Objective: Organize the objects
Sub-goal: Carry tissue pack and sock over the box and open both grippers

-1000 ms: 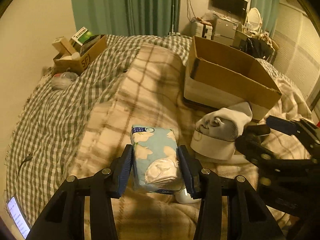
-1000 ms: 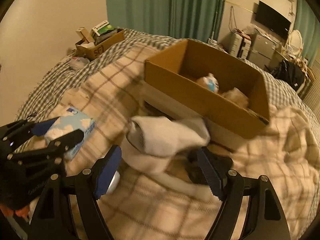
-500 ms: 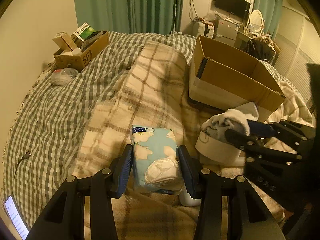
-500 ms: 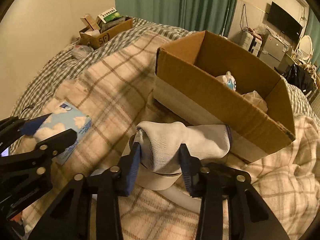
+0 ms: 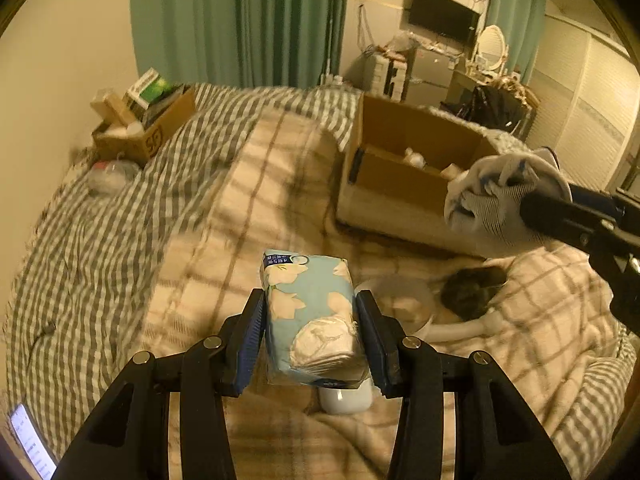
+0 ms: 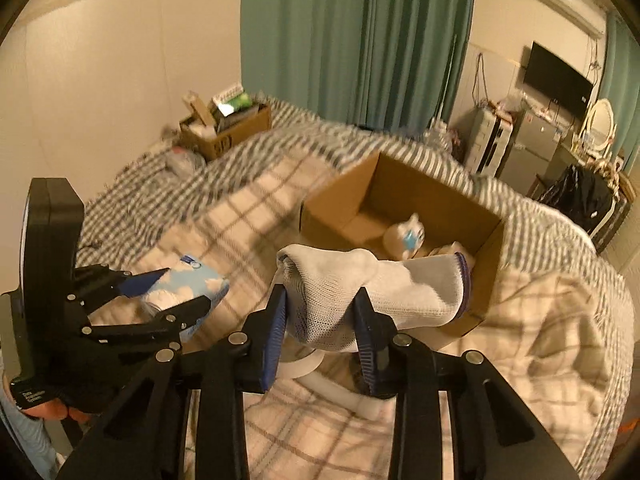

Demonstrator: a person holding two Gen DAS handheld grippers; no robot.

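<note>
Two grippers in view, each carrying a load above the bed. We note the left gripper (image 5: pixel 311 334) pinching a soft tissue pack (image 5: pixel 310 312) between its blue pads; the pack is pale blue with a cream flower print and sits lengthwise between the fingers, clear of the plaid blanket (image 5: pixel 248 216). We see the same pack from the right wrist camera, held at lower left (image 6: pixel 188 292).

We record the right gripper (image 6: pixel 320 328) clamped on a white sock (image 6: pixel 360 292). The sock bulges over the pads, and its cuff, edged in dark blue, hangs to the right, in front of the near wall of the open cardboard box (image 6: pixel 348 204). From the left wrist view the sock (image 5: pixel 492 200) is raised to the right of that box (image 5: pixel 400 176).

Inside the box we can make out a white item with a blue mark (image 6: pixel 406 236) and another pale item, too blurred to identify. A white case (image 5: pixel 346 398) lies on the blanket just under the tissue pack. A smaller box of packages (image 5: pixel 144 124) stands at the far left of the checked bedspread (image 5: pixel 100 240).
</note>
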